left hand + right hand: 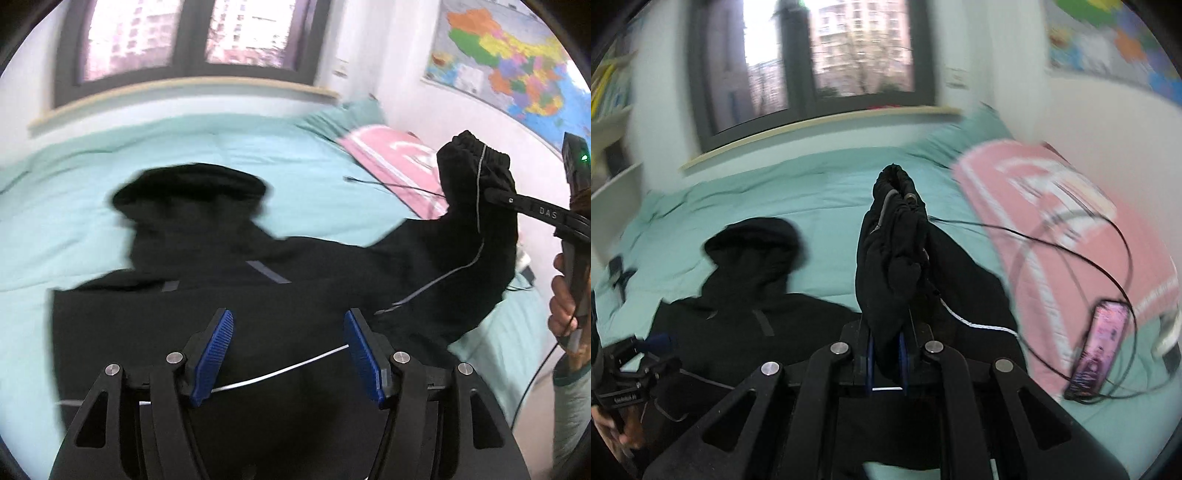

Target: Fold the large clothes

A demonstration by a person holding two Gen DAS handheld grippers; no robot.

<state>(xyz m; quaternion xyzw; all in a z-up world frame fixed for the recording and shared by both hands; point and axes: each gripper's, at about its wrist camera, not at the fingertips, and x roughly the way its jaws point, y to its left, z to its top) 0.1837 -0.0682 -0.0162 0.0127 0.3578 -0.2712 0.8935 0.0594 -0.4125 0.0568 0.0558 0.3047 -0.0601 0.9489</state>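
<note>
A black hooded jacket (pixel 229 295) lies spread on a teal bed, hood (pixel 188 192) toward the window. My left gripper (pixel 288 354) is open and empty, hovering over the jacket's body. My right gripper (pixel 886 354) is shut on the jacket's right sleeve (pixel 894 258) and holds it lifted, cuff (pixel 897 184) pointing up. In the left wrist view the raised sleeve (pixel 476 206) shows at the right with the right gripper (pixel 495 194) clamped on it. The jacket's body (pixel 757 314) and hood also show in the right wrist view.
The teal bed (pixel 74 206) fills both views. A pink pillow (pixel 1071 229) lies at the right with a phone (pixel 1097 343) and black cable (pixel 1052 236) on it. A window and sill are beyond the bed; a map (pixel 509 62) hangs on the right wall.
</note>
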